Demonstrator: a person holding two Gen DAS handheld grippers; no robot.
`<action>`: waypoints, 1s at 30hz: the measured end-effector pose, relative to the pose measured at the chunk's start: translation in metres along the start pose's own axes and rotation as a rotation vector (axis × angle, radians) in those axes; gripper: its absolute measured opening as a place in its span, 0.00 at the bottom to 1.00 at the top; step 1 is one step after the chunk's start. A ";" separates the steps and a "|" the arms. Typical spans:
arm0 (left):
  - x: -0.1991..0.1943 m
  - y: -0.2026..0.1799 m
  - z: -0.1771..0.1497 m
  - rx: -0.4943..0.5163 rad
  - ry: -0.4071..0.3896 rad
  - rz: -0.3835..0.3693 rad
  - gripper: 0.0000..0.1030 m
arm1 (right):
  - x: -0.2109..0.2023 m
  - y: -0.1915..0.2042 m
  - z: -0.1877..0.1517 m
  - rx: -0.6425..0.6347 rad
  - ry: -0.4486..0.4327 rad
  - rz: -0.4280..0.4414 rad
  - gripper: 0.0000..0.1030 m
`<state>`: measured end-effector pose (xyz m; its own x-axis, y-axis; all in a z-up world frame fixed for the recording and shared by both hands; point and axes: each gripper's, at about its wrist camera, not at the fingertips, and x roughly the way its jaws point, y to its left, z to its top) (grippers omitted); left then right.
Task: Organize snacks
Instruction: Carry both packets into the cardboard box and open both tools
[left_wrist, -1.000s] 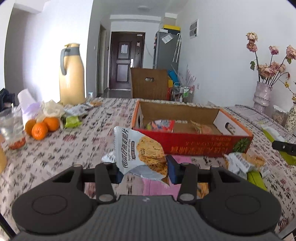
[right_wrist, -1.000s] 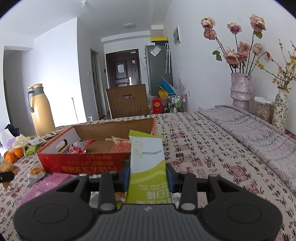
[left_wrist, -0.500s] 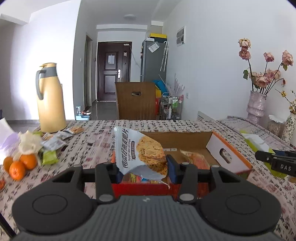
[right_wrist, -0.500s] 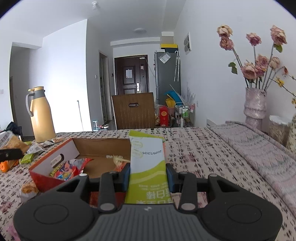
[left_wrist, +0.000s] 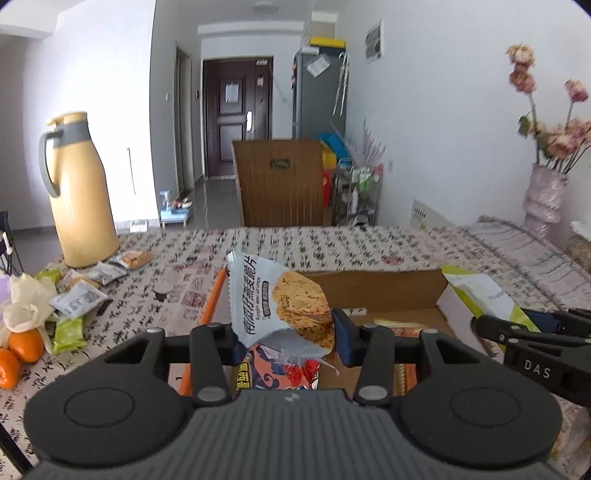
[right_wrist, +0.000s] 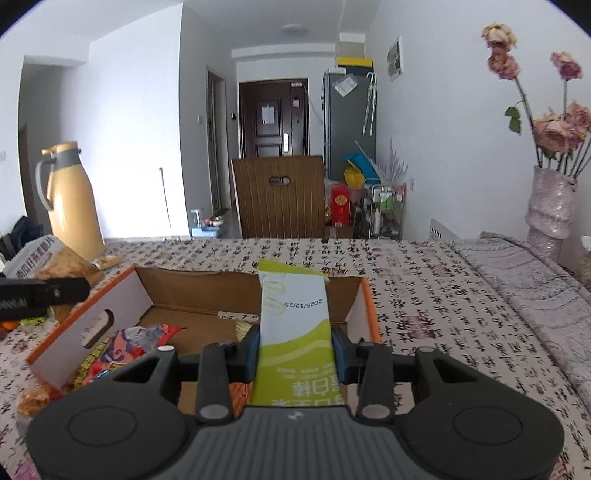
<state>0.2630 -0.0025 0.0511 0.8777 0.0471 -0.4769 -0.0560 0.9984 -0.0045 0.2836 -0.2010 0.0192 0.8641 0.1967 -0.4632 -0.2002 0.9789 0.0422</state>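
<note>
Box (right_wrist: 110, 306) below both packets. Left gripper (left_wrist: 284, 332) pinches cracker bag (left_wrist: 280, 302), right gripper (right_wrist: 295, 347) pinches green packet (right_wrist: 295, 317); lower first, release inside walls.

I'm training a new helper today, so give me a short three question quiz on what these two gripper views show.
1. True or false: the left gripper is shut on a cracker packet.
2. What does the right gripper hold? A) an orange B) a green snack packet C) nothing
3. Which container lies below both packets?

Key: 1 true. 2 B. 3 the orange cardboard box.
</note>
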 end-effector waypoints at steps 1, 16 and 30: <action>0.007 -0.001 -0.001 -0.002 0.017 0.004 0.44 | 0.007 0.001 0.000 0.002 0.012 -0.003 0.36; 0.017 0.010 -0.020 -0.029 0.011 -0.009 1.00 | 0.019 -0.003 -0.014 0.057 0.065 0.041 0.96; -0.035 0.021 -0.031 -0.084 -0.020 -0.040 1.00 | -0.031 -0.009 -0.028 0.079 0.023 0.048 1.00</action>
<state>0.2165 0.0162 0.0401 0.8895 0.0083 -0.4569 -0.0594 0.9935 -0.0976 0.2462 -0.2172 0.0083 0.8432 0.2433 -0.4795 -0.2033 0.9698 0.1346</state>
